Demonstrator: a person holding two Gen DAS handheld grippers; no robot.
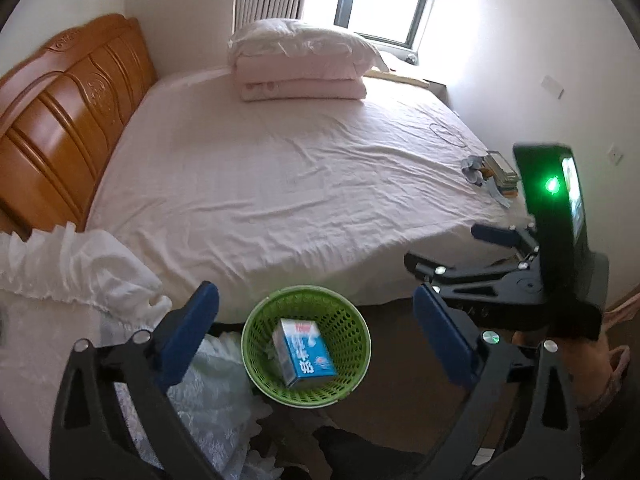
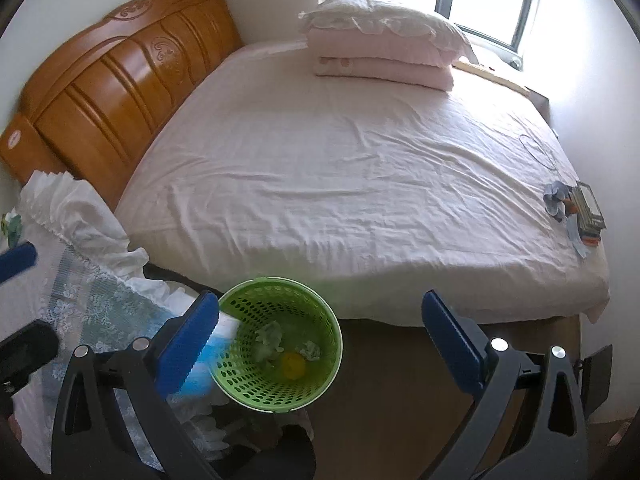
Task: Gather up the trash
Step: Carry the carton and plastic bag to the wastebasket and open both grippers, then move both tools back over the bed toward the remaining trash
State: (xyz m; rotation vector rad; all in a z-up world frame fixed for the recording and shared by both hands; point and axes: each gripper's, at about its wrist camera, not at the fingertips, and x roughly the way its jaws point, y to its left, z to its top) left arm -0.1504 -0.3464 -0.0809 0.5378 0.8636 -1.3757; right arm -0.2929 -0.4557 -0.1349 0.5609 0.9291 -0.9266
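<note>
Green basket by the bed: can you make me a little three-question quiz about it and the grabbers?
1. True or false: the blue carton lies inside the green basket.
2. The left gripper is: A) open and empty, B) shut on the carton, C) shut on a pillow.
3. Fill in: the small yellow round thing lies at the basket's ____.

Key: 1 true; 2 A; 3 bottom.

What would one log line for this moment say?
left gripper: open, empty | right gripper: open, empty | milk carton: in green basket | basket: on floor beside bed
</note>
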